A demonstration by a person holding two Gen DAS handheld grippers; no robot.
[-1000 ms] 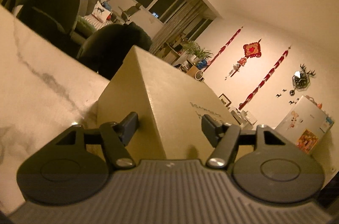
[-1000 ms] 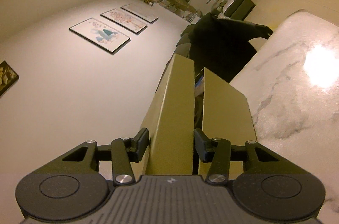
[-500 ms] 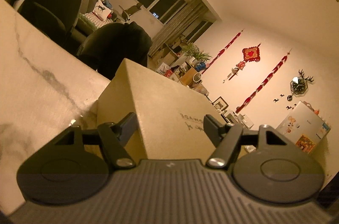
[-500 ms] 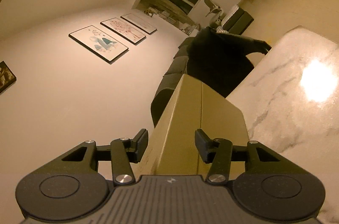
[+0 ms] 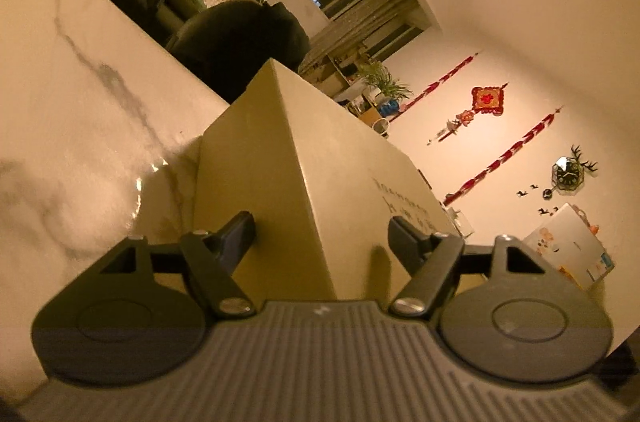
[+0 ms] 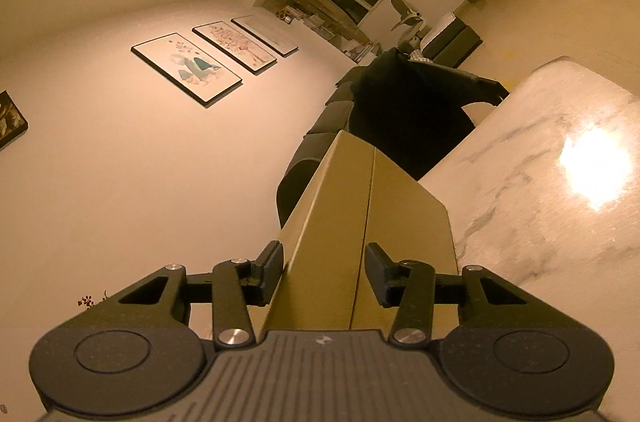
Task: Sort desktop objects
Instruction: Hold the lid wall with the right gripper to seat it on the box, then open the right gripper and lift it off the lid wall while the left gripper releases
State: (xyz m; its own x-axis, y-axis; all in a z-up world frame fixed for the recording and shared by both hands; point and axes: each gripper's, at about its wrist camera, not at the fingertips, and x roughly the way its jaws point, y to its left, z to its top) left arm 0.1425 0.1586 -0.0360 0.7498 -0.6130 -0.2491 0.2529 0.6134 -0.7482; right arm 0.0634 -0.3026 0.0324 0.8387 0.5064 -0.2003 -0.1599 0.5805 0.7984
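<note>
On the marble table, both grippers are straddling the cardboard box: left gripper spread open, right gripper pinching its flap

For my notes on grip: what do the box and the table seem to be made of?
Box: likely matte cardboard or paperboard; flat tan faces, sharp folded edges, no shine. Table: polished marble or a marble-look slab; grey veins, a bright lamp reflection.

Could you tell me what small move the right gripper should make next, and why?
Probably push the right gripper gently onto the seam to seat the flaps. The cardboard box stands on the marble table with its two flaps meeting and no gap showing, the right gripper straddles that seam, and the left gripper brackets a box corner, jaws apart, placed to steady it.
</note>
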